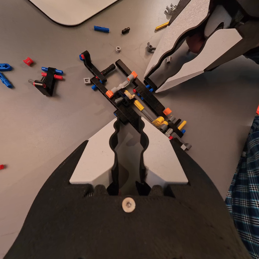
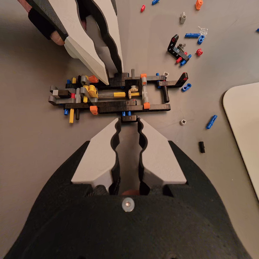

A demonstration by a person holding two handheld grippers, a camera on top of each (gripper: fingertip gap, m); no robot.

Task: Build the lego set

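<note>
Left wrist view: the left gripper (image 1: 129,119) pinches the lego chassis (image 1: 126,96) mid-table at its near black beam; a twist could pop pins.

Right wrist view: the right gripper (image 2: 129,119) clamps a short black beam (image 2: 129,118) (on two blue pins); skewed pressure could jam it.

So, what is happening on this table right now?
A person is building a lego frame with two hand-held grippers. The left gripper clamps one long side of the black frame, which lies flat on the grey table. The right gripper holds a small black piece against two blue pins on the opposite side, apparently pressing it on. Loose blue, red and grey parts lie scattered around, and a smaller black sub-assembly waits aside.
</note>
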